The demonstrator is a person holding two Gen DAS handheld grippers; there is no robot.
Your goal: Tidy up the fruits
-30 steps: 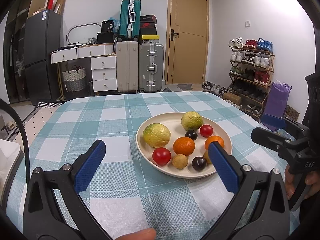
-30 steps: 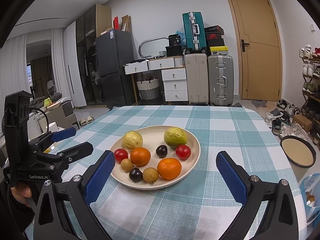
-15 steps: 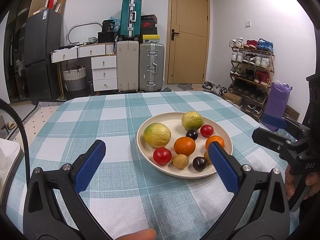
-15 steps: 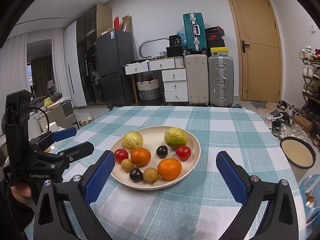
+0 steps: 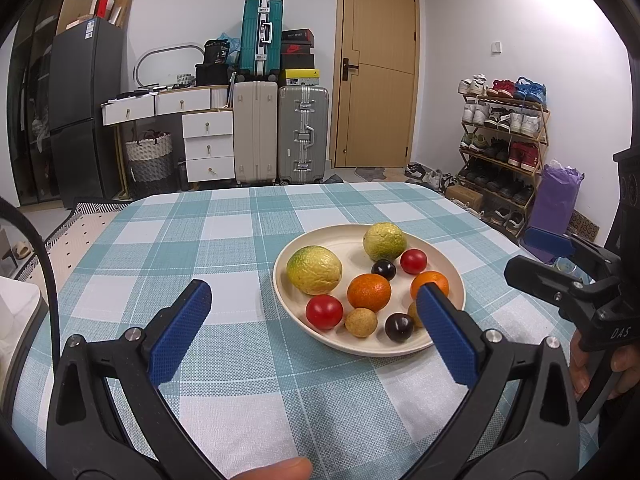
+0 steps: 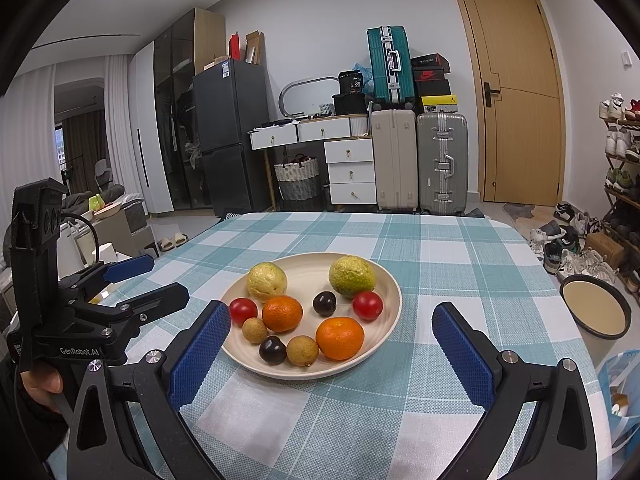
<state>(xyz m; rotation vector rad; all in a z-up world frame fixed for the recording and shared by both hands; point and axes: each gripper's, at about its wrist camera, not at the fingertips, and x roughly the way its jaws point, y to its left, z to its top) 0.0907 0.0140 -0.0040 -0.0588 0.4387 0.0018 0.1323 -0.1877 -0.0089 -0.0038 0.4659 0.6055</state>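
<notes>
Nearest the cameras, the left gripper (image 5: 310,312) and right gripper (image 6: 332,332) both hover over the checked tablecloth (image 6: 460,256) with jaws spread wide and nothing held. Just beyond their fingertips sits a cream plate (image 6: 384,280) carrying the fruits (image 6: 282,313): ahead-right of the left gripper, ahead-left of the right. Suitcases (image 6: 442,160) stand against the far wall.

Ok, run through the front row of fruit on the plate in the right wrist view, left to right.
Small tan fruit → dark plum → second small tan fruit → orange, all on the cream plate.
</notes>
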